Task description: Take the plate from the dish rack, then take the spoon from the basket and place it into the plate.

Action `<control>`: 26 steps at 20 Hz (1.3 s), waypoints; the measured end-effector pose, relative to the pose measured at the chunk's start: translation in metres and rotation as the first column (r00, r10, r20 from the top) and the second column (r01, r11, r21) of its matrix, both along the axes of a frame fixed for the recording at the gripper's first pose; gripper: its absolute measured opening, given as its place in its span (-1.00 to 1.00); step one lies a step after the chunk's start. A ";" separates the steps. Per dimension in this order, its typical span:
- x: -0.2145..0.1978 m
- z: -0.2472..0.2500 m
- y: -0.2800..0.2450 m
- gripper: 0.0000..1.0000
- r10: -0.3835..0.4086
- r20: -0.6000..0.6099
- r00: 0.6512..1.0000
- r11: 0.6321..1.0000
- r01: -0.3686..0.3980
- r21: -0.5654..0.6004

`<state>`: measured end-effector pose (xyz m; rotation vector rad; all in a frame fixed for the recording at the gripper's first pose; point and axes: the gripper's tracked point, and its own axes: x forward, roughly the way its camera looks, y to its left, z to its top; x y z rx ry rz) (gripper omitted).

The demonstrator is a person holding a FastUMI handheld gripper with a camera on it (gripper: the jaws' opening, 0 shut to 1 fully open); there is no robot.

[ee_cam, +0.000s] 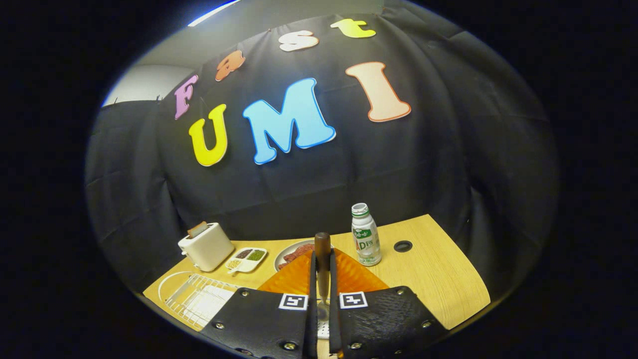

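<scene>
Wooden-handled spoon (322, 264) is clamped upright between the claw (323, 299) fingers at lower centre, above the orange plate (299, 279).

Spoon (322, 259) handle: dark brown, clamped between the gripper (322, 299) fingers. Plate (324, 279): orange, ribbed pattern. Toaster (205, 245): cream-white. Bottle (365, 235): white, green label. Rack (197, 298): white wire. Table (438, 269): light wood grain.
</scene>
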<state>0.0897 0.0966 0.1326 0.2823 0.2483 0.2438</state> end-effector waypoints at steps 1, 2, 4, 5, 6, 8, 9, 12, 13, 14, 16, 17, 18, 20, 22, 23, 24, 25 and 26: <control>-0.007 0.011 0.004 -0.82 0.014 0.021 1.000 1.000 -0.014 0.002; -0.017 0.021 0.008 -0.83 0.029 0.038 0.999 1.000 -0.029 0.003; -0.040 0.038 0.018 -0.83 0.064 0.069 0.996 0.998 -0.064 -0.002; -0.052 0.043 0.023 -0.82 0.084 0.081 0.993 0.996 -0.083 -0.012; -0.065 0.048 0.027 -0.82 0.100 0.095 0.990 0.995 -0.098 -0.022; -0.087 0.057 0.038 -0.82 0.134 0.120 0.984 0.990 -0.129 -0.049; -0.098 0.059 0.044 -0.82 0.147 0.129 0.981 0.988 -0.141 -0.056; -0.132 0.049 0.066 -0.82 0.194 0.110 0.975 0.981 -0.189 -0.052; -0.143 0.042 0.073 -0.82 0.210 0.096 0.973 0.977 -0.206 -0.050; -0.154 0.032 0.080 -0.82 0.224 0.079 0.971 0.974 -0.220 -0.048; -0.175 0.009 0.097 -0.82 0.255 0.043 0.966 0.966 -0.253 -0.048; -0.182 -0.002 0.104 -0.82 0.266 0.025 0.964 0.963 -0.265 -0.047; -0.191 -0.011 0.110 -0.82 0.275 0.011 0.961 0.960 -0.274 -0.051; -0.207 -0.029 0.120 -0.83 0.293 -0.012 0.956 0.954 -0.294 -0.058; -0.219 -0.043 0.130 -0.83 0.306 -0.025 0.952 0.949 -0.307 -0.064; -0.227 -0.049 0.135 -0.82 0.312 -0.033 0.949 0.947 -0.314 -0.064; -0.233 -0.056 0.139 -0.83 0.316 -0.041 0.948 0.946 -0.318 -0.061; -0.237 -0.062 0.143 -0.83 0.316 -0.050 0.947 0.946 -0.319 -0.061; -0.241 -0.068 0.146 -0.82 0.315 -0.058 0.947 0.946 -0.319 -0.066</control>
